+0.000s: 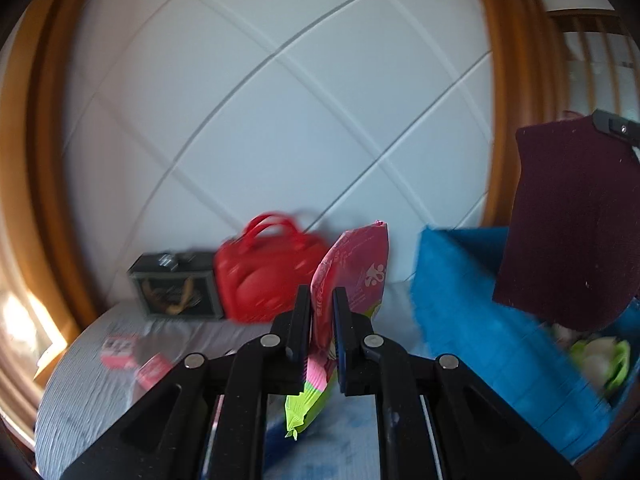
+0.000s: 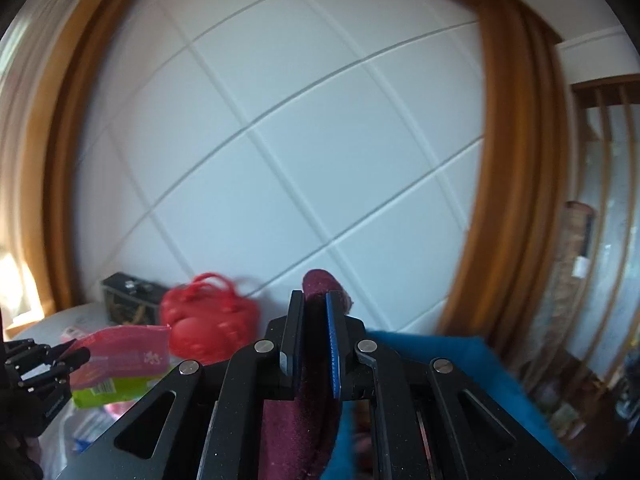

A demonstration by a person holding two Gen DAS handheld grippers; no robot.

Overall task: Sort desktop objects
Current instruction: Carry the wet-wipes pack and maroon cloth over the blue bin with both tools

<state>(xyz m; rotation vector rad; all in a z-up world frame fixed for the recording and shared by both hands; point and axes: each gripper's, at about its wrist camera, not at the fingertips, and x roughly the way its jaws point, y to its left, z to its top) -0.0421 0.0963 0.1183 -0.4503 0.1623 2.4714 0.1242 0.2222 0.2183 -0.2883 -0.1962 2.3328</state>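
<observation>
The left gripper (image 1: 322, 320) was clamped tight on a pink and green packet (image 1: 352, 276), held in the air above the table (image 1: 80, 380). The right gripper (image 2: 314, 336) pinched a dark red cloth (image 2: 296, 428) hanging beside it. Both were lifted near the blue basket (image 1: 472, 320) on the right, probably for dropping in. A red bag (image 1: 260, 276) and a dark box (image 1: 176, 288) stood far back by the wall.

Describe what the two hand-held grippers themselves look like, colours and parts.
The left hand-held gripper and right hand-held gripper match: speckled matte black linkage arms with cut-out slots, round silver pivot pins, and two flat upright fingers, one with a blue pad. No cables, sleeves or markings show.
</observation>
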